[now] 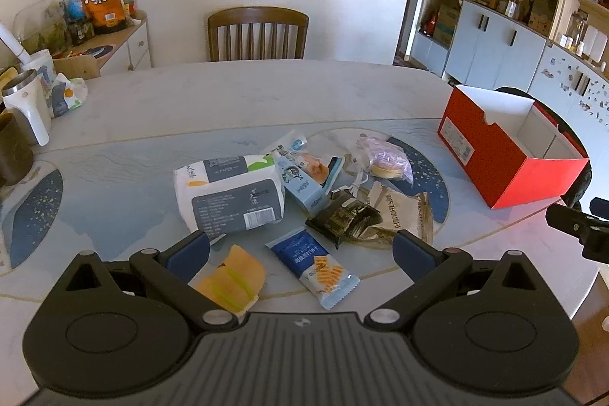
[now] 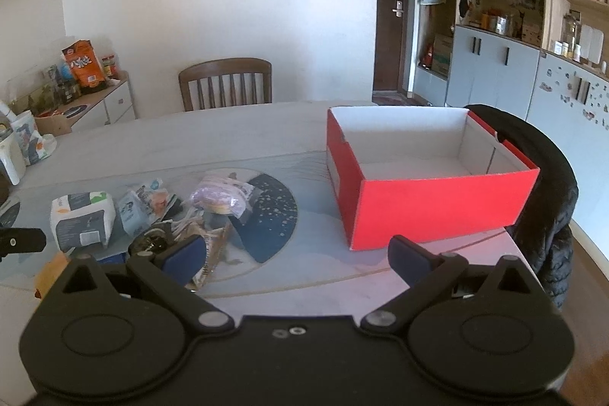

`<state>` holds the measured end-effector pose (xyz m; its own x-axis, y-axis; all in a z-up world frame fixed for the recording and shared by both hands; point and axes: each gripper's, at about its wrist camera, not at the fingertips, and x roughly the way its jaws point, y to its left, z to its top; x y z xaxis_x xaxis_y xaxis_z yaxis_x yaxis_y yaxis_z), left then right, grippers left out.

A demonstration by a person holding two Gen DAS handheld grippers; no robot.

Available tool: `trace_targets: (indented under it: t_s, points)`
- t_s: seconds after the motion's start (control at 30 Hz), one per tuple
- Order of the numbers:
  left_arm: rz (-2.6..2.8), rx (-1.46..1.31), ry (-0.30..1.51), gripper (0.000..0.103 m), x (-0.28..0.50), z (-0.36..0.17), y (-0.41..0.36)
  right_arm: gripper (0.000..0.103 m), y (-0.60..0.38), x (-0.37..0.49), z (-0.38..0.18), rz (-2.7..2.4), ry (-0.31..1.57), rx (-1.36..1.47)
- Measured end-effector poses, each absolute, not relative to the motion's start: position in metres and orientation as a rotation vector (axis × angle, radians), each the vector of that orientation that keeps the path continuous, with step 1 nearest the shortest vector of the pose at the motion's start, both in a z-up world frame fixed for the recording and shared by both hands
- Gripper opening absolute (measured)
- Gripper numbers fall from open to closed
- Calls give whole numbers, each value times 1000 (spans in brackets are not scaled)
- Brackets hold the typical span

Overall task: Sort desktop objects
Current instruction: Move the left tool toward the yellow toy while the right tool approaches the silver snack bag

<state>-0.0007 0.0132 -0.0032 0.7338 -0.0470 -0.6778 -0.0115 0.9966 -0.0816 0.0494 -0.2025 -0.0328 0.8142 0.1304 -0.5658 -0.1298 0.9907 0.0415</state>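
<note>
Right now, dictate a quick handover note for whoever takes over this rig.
Left gripper: open, holding nothing, above the snack pile.
Right gripper: open, holding nothing, facing the red cardboard box.
The box is empty.
Still on the grey table: white tissue pack, blue biscuit wrapper, black snack packet, purple-wrapped bun.
Nothing sorted yet; everything remains.

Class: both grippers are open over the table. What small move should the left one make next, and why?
Probably lower the open left gripper onto the blue wafer packet: it lies between the fingers, nearest of the pile, and the red box holds nothing yet.
</note>
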Motion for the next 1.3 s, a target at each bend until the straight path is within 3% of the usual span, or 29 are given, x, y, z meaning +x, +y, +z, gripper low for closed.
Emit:
trace_targets:
  t_s: [0.53, 1.2, 1.3]
  points:
    - [-30, -52, 736, 103, 9, -21, 25, 101, -171, 66, -50, 217, 612, -38]
    - [-52, 75, 789, 102, 35, -91, 52, 98, -118, 116, -102, 260, 698, -111]
    - [-58, 77, 801, 102, 36, -98, 57, 94, -111, 126, -114, 250, 725, -116]
